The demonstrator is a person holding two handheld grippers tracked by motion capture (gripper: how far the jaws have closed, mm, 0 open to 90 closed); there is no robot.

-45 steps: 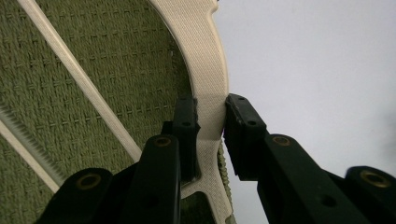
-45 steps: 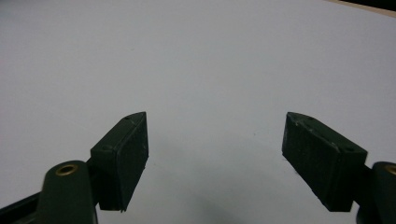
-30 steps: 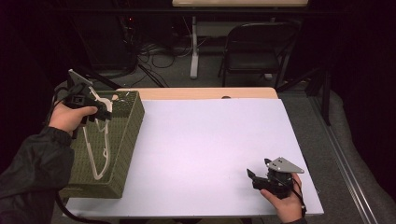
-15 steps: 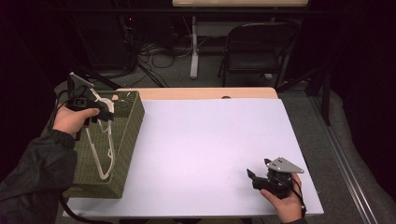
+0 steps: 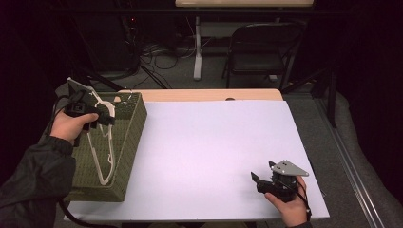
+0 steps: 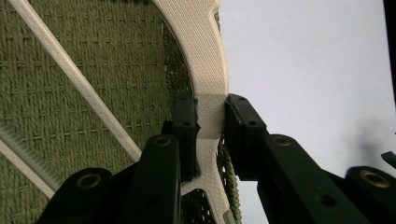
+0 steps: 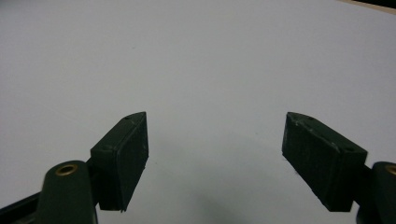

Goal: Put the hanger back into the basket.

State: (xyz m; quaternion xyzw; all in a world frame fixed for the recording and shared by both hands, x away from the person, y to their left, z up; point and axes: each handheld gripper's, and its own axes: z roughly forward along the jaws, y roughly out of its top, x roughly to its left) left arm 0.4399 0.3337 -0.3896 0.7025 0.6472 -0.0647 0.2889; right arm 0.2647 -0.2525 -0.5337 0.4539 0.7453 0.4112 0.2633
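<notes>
My left gripper (image 6: 210, 135) is clamping the white plastic hanger (image 5: 102, 142) lengthwise over the green woven basket (image 5: 128, 137) at the bench's left edge, while my right gripper (image 7: 215, 158) is gaping empty.

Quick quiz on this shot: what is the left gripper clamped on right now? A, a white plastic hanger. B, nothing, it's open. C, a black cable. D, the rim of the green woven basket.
A: in the left gripper view the left gripper has its fingers pressed on either side of the white hanger, which hangs into the green basket in the high view.
</notes>
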